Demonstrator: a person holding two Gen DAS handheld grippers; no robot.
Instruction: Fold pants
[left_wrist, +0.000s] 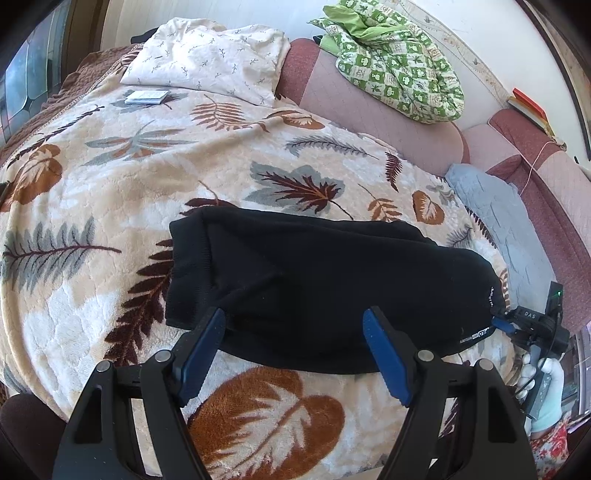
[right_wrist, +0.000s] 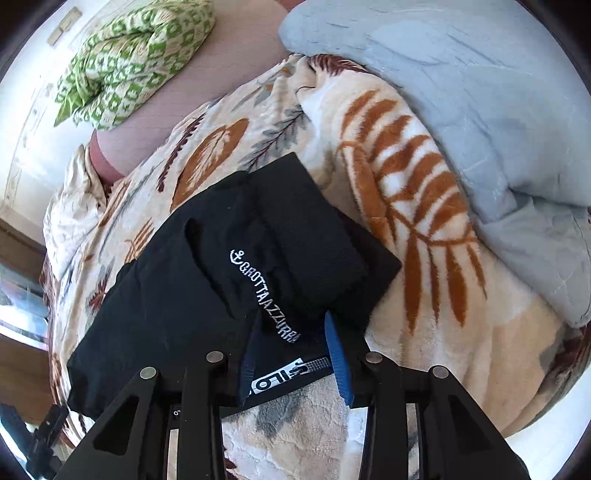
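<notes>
Black pants (left_wrist: 314, 284) lie folded on a leaf-patterned blanket (left_wrist: 110, 177). My left gripper (left_wrist: 293, 321) is open, its blue fingers spread over the near edge of the pants, holding nothing. In the right wrist view the pants (right_wrist: 207, 280) show white lettering and a zipper. My right gripper (right_wrist: 291, 349) is partly open with the zippered edge of the pants lying between its fingers. It also shows in the left wrist view (left_wrist: 517, 325) at the right end of the pants.
A white pillow (left_wrist: 210, 55) and a small booklet (left_wrist: 146, 97) lie at the far end of the bed. A green patterned cloth (left_wrist: 395, 55) rests on pink cushions (left_wrist: 369, 99). A grey-blue quilt (right_wrist: 480, 110) lies beside the pants on the right.
</notes>
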